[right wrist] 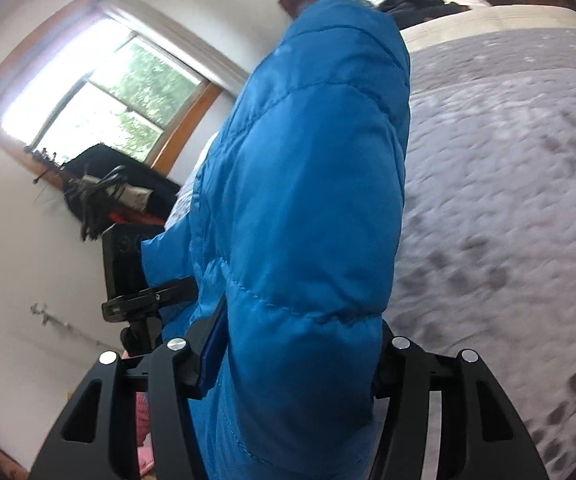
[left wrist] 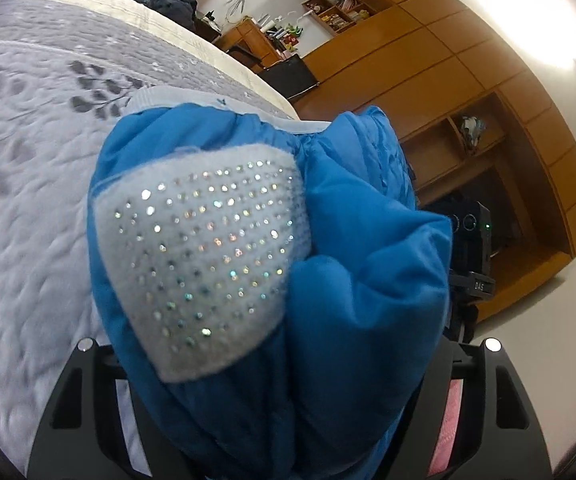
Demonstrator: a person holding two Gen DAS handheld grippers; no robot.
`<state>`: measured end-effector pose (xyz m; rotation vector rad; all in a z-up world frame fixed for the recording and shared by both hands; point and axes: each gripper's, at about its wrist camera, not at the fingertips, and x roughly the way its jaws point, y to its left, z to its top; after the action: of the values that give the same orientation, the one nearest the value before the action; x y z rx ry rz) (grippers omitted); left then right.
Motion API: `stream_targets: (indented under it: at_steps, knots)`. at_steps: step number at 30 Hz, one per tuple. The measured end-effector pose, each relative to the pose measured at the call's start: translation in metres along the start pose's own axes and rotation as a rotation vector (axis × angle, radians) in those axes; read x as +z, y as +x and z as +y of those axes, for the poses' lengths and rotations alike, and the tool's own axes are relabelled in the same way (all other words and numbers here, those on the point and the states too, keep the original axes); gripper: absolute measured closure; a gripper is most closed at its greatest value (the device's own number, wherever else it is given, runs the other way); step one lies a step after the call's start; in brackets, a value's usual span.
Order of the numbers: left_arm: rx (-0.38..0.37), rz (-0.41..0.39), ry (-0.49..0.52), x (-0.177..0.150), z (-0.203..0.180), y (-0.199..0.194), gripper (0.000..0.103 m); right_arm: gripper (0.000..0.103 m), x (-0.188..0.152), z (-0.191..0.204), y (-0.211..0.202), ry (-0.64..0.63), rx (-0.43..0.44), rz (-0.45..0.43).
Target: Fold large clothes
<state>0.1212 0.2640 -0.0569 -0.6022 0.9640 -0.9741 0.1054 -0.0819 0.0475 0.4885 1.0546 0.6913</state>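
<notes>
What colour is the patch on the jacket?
Pale grey patch, studded with iridescent rhinestones, on the blue jacket; clearest in the left wrist view.

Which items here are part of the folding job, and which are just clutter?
Job:
- blue puffer jacket, with its sequinned grey patch
- left gripper and right gripper, both clamped on it
- grey quilted bed, the work surface

Clutter:
- dark clothes heap at the bed's far end
- wooden shelves
- cluttered desk
- window

Just one readable mark here: "DAS" in pale letters on a black clamp bracket (left wrist: pixel 472 285).
</notes>
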Motion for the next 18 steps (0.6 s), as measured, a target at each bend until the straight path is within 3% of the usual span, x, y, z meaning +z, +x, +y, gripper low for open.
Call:
stream_targets:
  at_steps: [6, 10, 13, 14, 18]
  knots:
    - [0.073, 0.015, -0.039, 0.021, 0.025, 0.040, 0.030, 0.048, 0.031, -0.072, 0.016, 0.102, -0.017, 0.028]
    - [0.068, 0.021, -0.043, 0.022, 0.040, 0.048, 0.026, 0.044, 0.032, -0.102, 0.030, 0.151, 0.023, 0.034]
    - [0.097, 0.031, -0.018, 0.020, 0.035, 0.048, 0.021, 0.036, 0.026, -0.114, 0.023, 0.150, 0.032, 0.025]
    - [0.108, 0.034, -0.018, 0.019, 0.031, 0.049, 0.021, 0.030, 0.024, -0.120, 0.018, 0.154, 0.028, 0.023]
    - [0.160, 0.020, -0.026, 0.012, 0.019, 0.035, 0.020, 0.022, 0.012, -0.121, 0.003, 0.134, -0.019, 0.003]
